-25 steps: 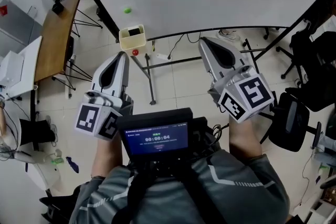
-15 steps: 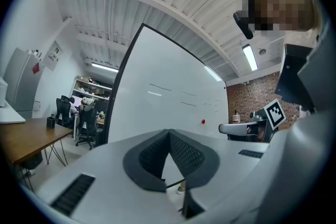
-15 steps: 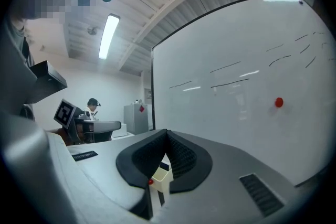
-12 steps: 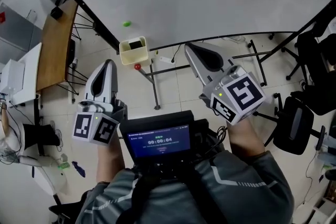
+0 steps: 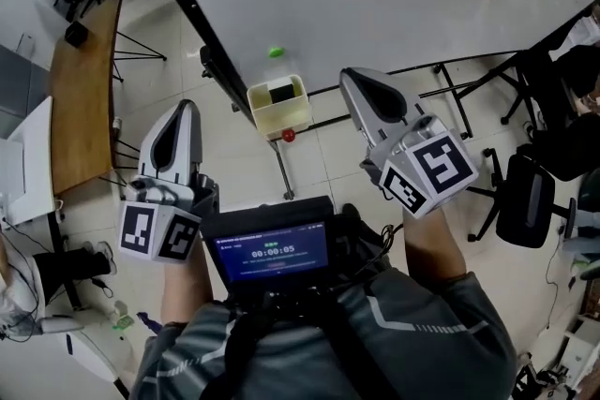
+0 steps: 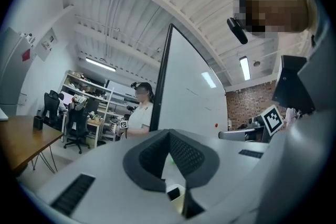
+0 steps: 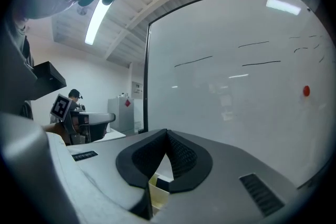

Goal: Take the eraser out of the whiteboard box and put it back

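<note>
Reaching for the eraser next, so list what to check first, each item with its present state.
1. The eraser in the whiteboard box: ok.
2. Jaws of the right hand-held gripper open for grasping: not ok, shut.
3. The left hand-held gripper apart from the box: ok.
4. Nothing between the right hand-held gripper and the box: ok.
5. Room beside the eraser for jaws: cannot tell.
</note>
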Motion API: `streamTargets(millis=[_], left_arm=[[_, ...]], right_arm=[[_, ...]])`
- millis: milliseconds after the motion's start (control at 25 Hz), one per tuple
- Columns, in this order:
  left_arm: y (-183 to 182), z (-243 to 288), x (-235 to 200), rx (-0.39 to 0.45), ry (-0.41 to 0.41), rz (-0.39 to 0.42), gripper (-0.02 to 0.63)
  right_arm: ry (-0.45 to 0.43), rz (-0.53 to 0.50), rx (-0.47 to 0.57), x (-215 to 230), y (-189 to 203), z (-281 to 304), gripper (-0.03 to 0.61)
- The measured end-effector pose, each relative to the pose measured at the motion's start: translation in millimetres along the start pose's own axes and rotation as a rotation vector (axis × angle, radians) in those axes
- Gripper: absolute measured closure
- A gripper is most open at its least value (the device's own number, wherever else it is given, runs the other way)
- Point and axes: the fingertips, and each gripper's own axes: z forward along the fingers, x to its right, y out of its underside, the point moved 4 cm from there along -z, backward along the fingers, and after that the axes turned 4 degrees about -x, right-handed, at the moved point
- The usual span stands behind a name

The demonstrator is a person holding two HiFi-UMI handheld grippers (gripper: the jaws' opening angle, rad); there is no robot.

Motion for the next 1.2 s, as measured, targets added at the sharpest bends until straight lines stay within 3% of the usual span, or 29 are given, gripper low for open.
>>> streamTargets(millis=[200,400,760,960,1200], left_arm=[[9,5,-76,-0.033,0.069,-0.026,0.581],[11,11,-107,-0.047,0.104,-0.041,0.581],[-1,20,-95,-0.020,0.025,-0.004,0.581],[-7,22,-90,0.000,-0.027,0.008,0.581],[-6,19,-94,0.004,-0.058,0.009,0.581]], right_arm=[[0.092,0.015,-0.014,-30,15,62,0.554],[0.125,0.018,-0.016,-44,10,91,0.554],[0.025,0.004,-0.008,-46,-6,106,0.554],[0.011,-0.011,-0.019,-45,-3,110,0.552],[0.028,-0.011,-0.114,-45,27,120,0.434]])
